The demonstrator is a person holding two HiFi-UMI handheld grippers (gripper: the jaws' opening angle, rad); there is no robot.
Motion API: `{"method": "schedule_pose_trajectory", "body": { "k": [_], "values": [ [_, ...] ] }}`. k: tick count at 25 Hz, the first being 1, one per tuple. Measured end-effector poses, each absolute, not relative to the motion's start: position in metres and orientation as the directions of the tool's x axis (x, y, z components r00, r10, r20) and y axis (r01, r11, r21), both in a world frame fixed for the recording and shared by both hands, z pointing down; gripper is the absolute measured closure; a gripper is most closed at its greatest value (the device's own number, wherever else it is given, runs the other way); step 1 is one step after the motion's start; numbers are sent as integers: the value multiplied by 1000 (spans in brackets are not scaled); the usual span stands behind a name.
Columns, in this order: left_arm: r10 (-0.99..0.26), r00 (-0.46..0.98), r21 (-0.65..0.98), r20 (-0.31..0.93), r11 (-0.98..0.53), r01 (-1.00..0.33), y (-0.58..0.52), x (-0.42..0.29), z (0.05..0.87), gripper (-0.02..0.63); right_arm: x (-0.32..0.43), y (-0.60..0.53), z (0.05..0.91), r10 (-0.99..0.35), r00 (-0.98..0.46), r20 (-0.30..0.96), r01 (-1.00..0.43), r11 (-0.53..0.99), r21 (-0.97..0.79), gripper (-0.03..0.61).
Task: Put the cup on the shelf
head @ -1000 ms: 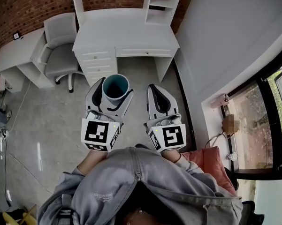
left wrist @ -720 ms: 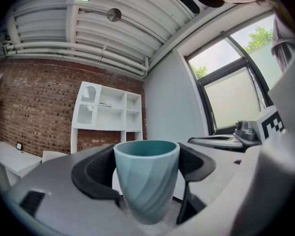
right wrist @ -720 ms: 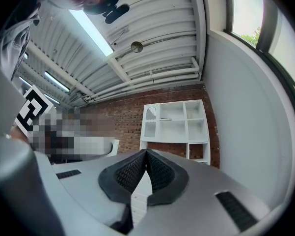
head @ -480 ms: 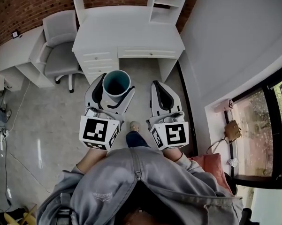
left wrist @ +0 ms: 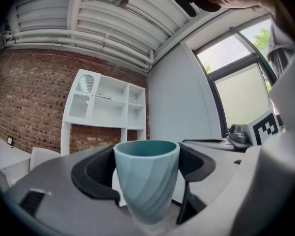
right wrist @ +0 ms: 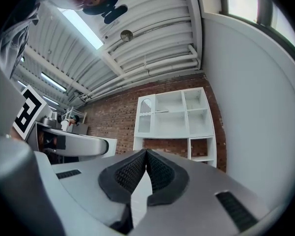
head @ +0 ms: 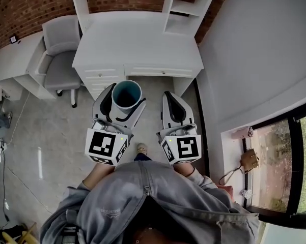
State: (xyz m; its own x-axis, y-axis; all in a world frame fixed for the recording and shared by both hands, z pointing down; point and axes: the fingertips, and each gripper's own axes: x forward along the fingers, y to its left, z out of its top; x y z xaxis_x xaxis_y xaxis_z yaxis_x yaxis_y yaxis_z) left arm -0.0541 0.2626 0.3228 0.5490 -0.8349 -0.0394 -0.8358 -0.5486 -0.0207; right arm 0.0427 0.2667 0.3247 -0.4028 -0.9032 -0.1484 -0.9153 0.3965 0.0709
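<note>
A teal cup (head: 127, 94) stands upright between the jaws of my left gripper (head: 120, 101), which is shut on it; the left gripper view shows the cup (left wrist: 146, 177) pressed by both black pads. My right gripper (head: 172, 105) hangs beside it, shut with nothing in it, its pads meeting at the tips (right wrist: 146, 155). The white shelf unit (left wrist: 106, 107) stands on the white desk (head: 137, 39) ahead against the brick wall, with open compartments (right wrist: 172, 114). Both grippers are in the air short of the desk.
A grey office chair (head: 61, 55) sits left of the desk, with another white table (head: 12, 62) further left. A grey wall (head: 254, 60) and a window ledge (head: 239, 156) run along the right. The person's foot (head: 141, 148) shows on the tiled floor.
The desk and shelf have shifted nearer and lower in the head view as the person steps forward. Both grippers hold the same pose, the cup still gripped.
</note>
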Motion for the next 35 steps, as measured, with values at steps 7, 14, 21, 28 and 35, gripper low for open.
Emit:
{"method": "schedule_pose_trajectory", "body": {
  "k": [7, 14, 21, 28, 35],
  "values": [
    [-850, 526, -23, -39, -525, -851, 206, -38, 326, 235, 61, 205, 332, -893, -425, -149, -905, 423, 50, 551],
    [-865, 499, -15, -44, -499, -866, 166, -29, 328, 235, 73, 163, 335, -882, -445, -157, -895, 442, 55, 551],
    [-878, 478, -12, -33, -478, -878, 145, -31, 332, 235, 79, 139, 340, -881, -448, -153, -894, 447, 40, 551],
    [-878, 478, -10, -30, -477, -879, 127, -26, 335, 235, 86, 123, 344, -884, -442, -153, -896, 443, 29, 551],
    [-877, 480, -4, -22, -480, -877, 98, -25, 335, 235, 87, 98, 344, -886, -440, -145, -897, 441, 23, 551]
  ]
}}
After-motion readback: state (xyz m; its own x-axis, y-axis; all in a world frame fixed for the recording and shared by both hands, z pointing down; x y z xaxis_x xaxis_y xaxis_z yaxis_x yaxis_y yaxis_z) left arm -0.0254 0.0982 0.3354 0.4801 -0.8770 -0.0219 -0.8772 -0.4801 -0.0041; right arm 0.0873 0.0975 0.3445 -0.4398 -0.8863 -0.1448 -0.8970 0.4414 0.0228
